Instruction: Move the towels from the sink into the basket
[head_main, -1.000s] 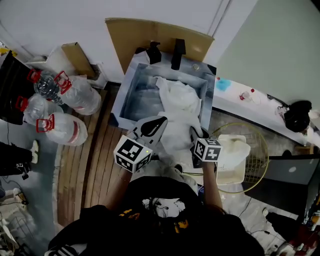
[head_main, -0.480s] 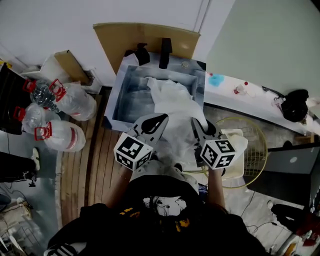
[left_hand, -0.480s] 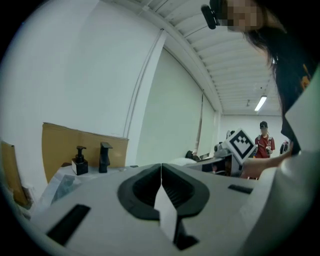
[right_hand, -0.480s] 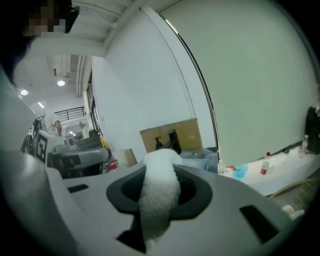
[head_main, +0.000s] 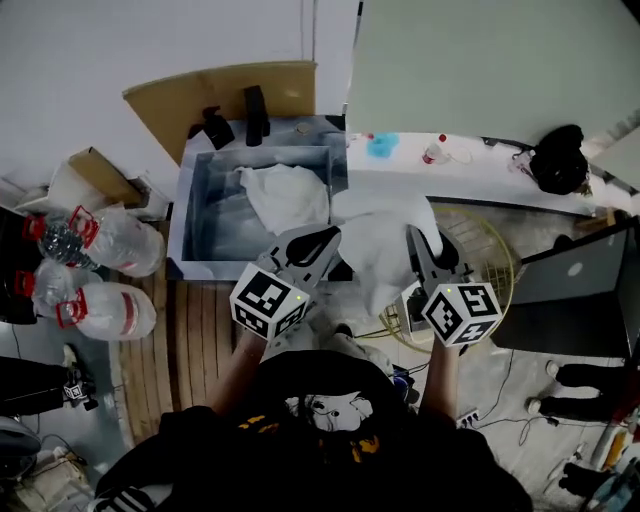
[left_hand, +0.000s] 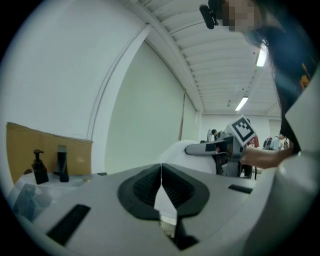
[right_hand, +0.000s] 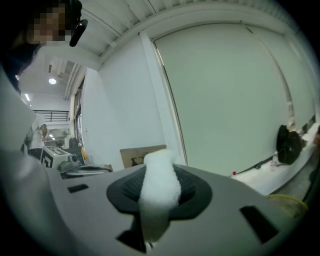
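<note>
A steel sink (head_main: 192, 190) holds one crumpled white towel (head_main: 287, 195). A second white towel (head_main: 385, 245) hangs in the air between the sink's right edge and the yellow wire basket (head_main: 497, 262). My right gripper (head_main: 412, 232) is shut on this towel, and a thick fold of the towel (right_hand: 159, 192) fills its jaws. My left gripper (head_main: 325, 238) hovers over the sink's front right corner, beside the hanging towel. In the left gripper view the left gripper (left_hand: 161, 172) has its pads touching, with nothing held between them.
Large water bottles (head_main: 110, 270) lie on the floor left of the sink. A cardboard sheet (head_main: 200, 95), a soap bottle (head_main: 213, 125) and a faucet (head_main: 255, 112) stand behind it. A white counter (head_main: 470, 180) with a black bag (head_main: 558, 160) runs right; a laptop (head_main: 570, 300) sits beyond the basket.
My right gripper has risen and swung right with the towel, from the sink's front edge toward the basket. My left gripper has followed to the right. The view has also turned right.
</note>
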